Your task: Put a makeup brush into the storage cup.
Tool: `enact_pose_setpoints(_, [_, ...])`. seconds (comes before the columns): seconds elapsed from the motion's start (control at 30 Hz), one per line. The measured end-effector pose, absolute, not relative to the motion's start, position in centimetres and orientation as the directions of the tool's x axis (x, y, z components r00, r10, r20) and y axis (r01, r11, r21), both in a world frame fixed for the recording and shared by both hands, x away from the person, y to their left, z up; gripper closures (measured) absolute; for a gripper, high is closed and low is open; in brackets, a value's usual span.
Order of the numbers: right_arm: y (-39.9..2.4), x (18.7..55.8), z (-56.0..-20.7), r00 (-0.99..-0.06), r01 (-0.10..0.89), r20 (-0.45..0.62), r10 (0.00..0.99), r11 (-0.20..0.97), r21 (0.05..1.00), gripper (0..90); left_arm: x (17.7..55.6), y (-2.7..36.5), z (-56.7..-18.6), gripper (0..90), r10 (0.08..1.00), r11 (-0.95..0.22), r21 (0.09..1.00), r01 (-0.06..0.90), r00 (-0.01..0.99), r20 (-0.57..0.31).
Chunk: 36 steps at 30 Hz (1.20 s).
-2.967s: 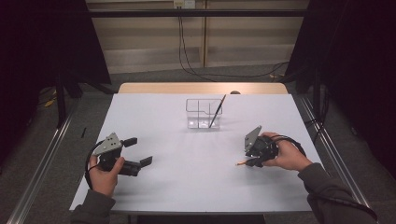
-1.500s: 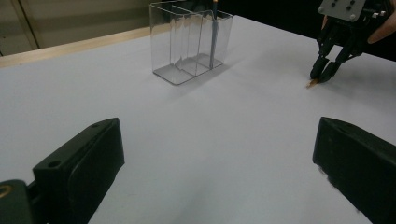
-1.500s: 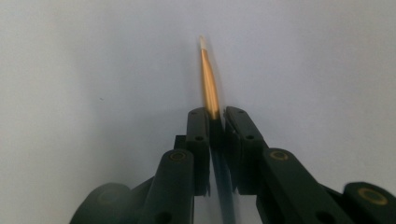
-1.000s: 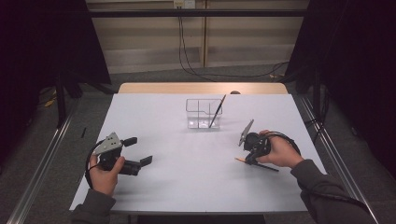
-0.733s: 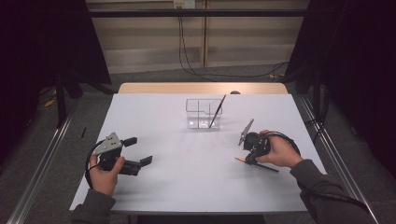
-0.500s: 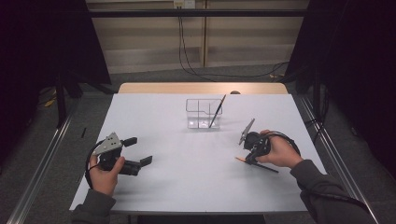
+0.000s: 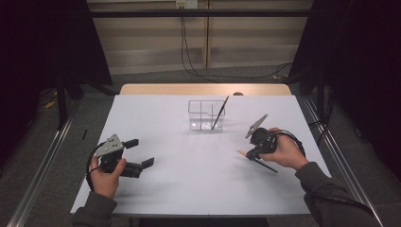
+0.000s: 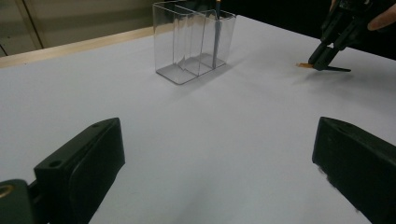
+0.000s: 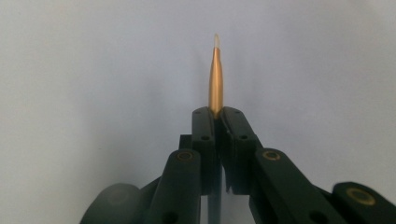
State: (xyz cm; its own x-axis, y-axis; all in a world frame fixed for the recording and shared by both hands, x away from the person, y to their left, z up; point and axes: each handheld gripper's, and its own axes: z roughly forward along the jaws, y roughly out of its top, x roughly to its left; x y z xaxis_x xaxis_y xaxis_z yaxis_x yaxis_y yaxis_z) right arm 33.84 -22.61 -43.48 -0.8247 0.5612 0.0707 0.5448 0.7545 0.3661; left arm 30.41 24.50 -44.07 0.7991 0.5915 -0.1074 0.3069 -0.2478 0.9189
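1 slender gold-tipped pen point(image 9: 215, 79) between jaws

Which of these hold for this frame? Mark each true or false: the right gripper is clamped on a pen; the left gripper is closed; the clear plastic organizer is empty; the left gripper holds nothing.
1. The right gripper is clamped on a dark pen with a gold tip. True.
2. The left gripper is closed. False: its jaws stand wide apart.
3. The clear plastic compartment organizer is empty. False: a slim dark pen leans in it.
4. The left gripper holds nothing. True.
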Motion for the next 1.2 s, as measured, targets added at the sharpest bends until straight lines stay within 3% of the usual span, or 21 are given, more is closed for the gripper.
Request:
enact_pose_setpoints(0.63, [-24.1,33.8,-42.0,-0.745,0.594,0.122,0.656,0.57,0.567,84.4,30.4,24.6,-44.0,2.2,0.593,-0.245,0.92,0.305,0.798,-0.106])
enact_pose_setpoints(1.2, [-24.9,33.6,-40.9,-0.702,0.537,0.134,0.7,0.396,0.745,84.4,30.4,24.7,-44.0,2.2,0.6,-0.238,0.922,0.304,0.793,-0.107])
